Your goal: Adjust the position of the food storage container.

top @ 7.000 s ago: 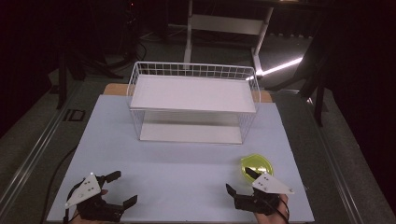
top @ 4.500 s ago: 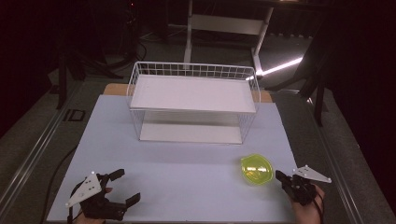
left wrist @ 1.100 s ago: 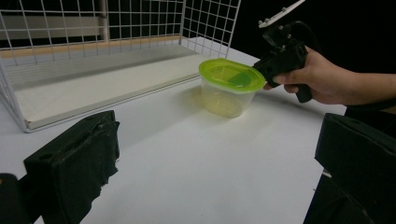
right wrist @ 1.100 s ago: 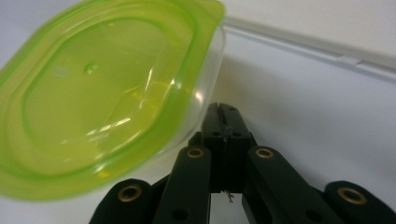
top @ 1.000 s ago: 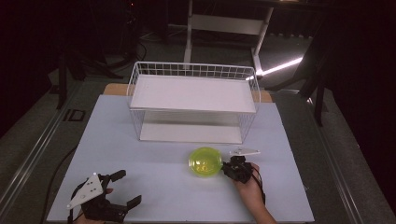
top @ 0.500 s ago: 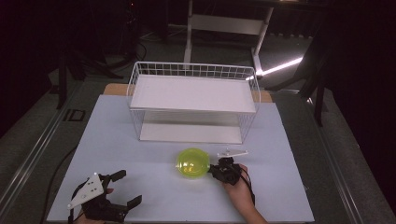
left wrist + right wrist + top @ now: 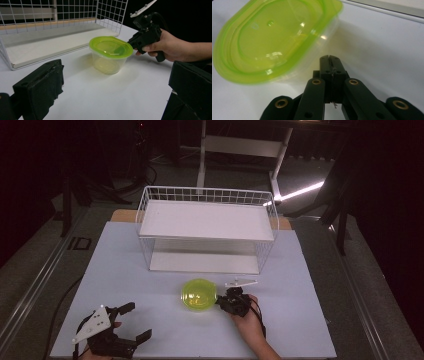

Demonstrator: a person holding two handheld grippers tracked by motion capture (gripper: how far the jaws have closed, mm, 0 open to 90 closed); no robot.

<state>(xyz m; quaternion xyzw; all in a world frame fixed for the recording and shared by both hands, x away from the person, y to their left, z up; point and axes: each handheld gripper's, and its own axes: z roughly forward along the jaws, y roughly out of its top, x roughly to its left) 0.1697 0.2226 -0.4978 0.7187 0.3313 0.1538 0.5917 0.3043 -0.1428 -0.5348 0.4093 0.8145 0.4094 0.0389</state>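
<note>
A clear plastic container with a lime-green lid (image 7: pixel 199 295) stands on the white table, in front of the wire rack. My right gripper (image 7: pixel 223 303) is at the container's right side, jaws shut with nothing between them. In the right gripper view the closed tips (image 7: pixel 329 59) sit right at the container (image 7: pixel 274 40) wall, below the lid's rim. The left gripper view shows the container (image 7: pixel 110 53) with the right gripper (image 7: pixel 133 42) against its far side. My left gripper (image 7: pixel 139 320) rests open near the front left corner, well apart from the container; its jaws (image 7: pixel 117 75) stand wide.
A white wire rack (image 7: pixel 207 220) with an upper shelf and a lower board (image 7: pixel 202 262) stands at the back middle of the table. The table's front edge runs just below both hands. The surroundings beyond the table are dark floor.
The shut right gripper has moved left from the table's right side, and the container has slid left with it, now in front of the rack's middle. The left gripper has stayed put.
</note>
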